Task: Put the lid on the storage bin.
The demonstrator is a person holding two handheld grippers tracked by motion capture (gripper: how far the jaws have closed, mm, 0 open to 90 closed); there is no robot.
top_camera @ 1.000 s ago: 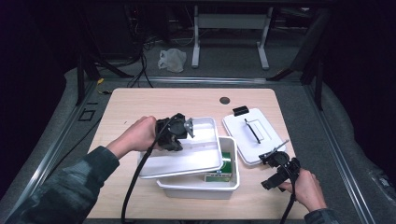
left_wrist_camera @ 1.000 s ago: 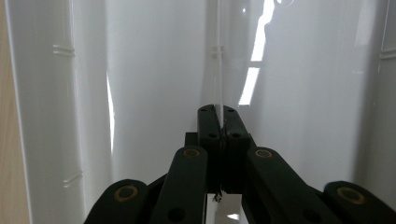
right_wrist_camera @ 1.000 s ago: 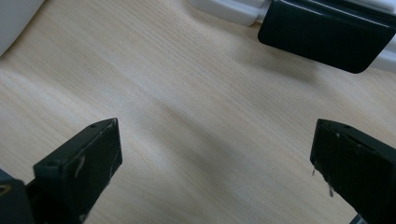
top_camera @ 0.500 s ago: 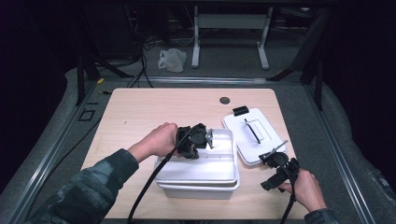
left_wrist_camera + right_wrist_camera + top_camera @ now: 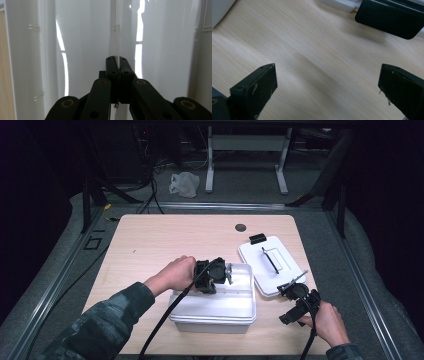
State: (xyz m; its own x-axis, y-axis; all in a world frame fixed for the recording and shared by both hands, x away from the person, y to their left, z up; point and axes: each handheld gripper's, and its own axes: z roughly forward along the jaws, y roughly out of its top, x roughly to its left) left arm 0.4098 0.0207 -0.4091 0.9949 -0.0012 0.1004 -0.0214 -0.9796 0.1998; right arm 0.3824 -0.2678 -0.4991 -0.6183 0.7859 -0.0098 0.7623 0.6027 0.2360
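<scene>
Progress: white plastic inner tray (image 5: 220, 295) seated in white rectangular storage box (image 5: 212, 324); your left gripper (image 5: 226, 274) clamps its divider. Right gripper (image 5: 294, 292) gapes, idle. Flat white lid (image 5: 270, 262) right of box remains unfitted.

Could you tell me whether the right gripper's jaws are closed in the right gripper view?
No, the right gripper has its two black jaws standing wide apart over the bare wooden table.

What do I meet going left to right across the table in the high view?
Left hand → left gripper, shut on the inner tray seated in the white box → flat white lid → right gripper, open → right hand.
</scene>
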